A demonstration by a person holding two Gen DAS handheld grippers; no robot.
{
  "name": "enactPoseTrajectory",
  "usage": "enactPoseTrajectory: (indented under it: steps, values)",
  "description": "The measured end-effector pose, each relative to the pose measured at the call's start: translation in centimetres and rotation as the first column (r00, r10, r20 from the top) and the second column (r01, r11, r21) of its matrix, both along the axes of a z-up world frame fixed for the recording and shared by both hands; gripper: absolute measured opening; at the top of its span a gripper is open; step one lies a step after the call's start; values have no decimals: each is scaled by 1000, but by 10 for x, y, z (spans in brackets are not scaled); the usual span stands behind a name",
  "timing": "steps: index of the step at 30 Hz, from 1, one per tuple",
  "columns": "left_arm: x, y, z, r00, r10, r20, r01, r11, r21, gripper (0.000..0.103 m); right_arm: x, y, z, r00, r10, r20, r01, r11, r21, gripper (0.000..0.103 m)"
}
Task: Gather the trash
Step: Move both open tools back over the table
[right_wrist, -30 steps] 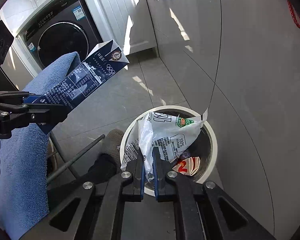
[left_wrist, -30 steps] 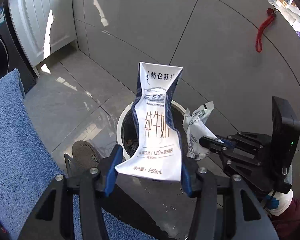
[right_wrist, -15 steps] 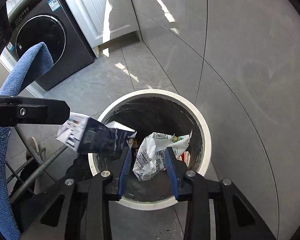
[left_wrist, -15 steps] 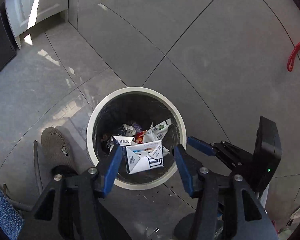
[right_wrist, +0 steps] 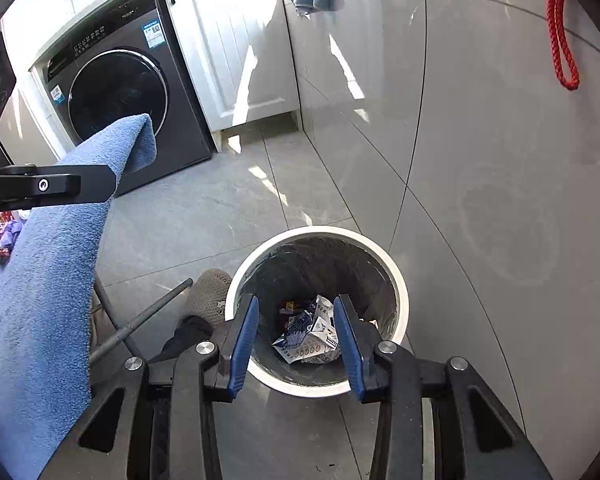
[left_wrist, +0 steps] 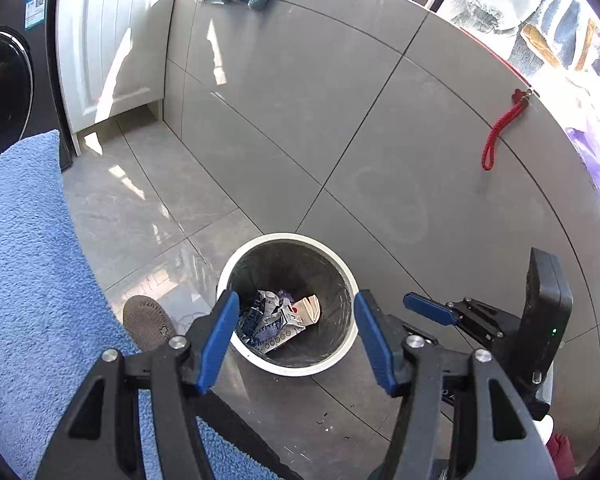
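Note:
A white-rimmed round trash bin point(left_wrist: 288, 240) stands on the grey tiled floor by the wall; it also shows in the right wrist view point(right_wrist: 396, 280). Inside lie a blue-and-white milk carton point(left_wrist: 266, 330) and crumpled wrappers point(left_wrist: 308, 308), the carton also visible in the right wrist view point(right_wrist: 310, 340). My left gripper point(left_wrist: 294, 308) is open and empty, held above the bin. My right gripper point(right_wrist: 294, 316) is open and empty above the bin, and it shows at the right of the left wrist view point(left_wrist: 432, 308).
A blue towel point(left_wrist: 24, 260) hangs on a rack at the left. A dark washing machine point(right_wrist: 120, 100) and white cabinet point(right_wrist: 228, 40) stand behind. A slipper point(left_wrist: 146, 322) lies by the bin. A red cord point(left_wrist: 500, 132) hangs on the wall.
Both grippers opened and dropped the milk carton and the white wrapper into the bin. Both have since risen away from the bin, empty.

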State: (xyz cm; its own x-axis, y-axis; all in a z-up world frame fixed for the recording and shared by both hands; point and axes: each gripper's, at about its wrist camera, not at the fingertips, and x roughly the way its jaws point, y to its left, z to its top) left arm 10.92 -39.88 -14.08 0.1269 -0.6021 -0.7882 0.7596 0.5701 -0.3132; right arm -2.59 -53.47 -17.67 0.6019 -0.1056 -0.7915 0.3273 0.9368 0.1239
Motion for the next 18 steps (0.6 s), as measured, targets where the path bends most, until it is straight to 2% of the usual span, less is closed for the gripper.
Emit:
enactPoseTrajectory:
  steps: [5,10,14,18]
  values:
    - [-14,81,36,994,72,83,-71,997,-13,58,-13,44,46,992,74,97,-70,996,-47,39]
    - [-23,162,62,971,171,165,-169,985,-24,58,-20,87,85,973,140,182,-126,988,-86,39]
    - [-31,230,82,940,266,212,-259,964,-62,58,-23,120,112,953,191,236,-168,979,-114,39]
    - [-45,297,96,893,356,274,-343,934,-96,64,-30,150,135,933,242,265,-208,967,-148,41]
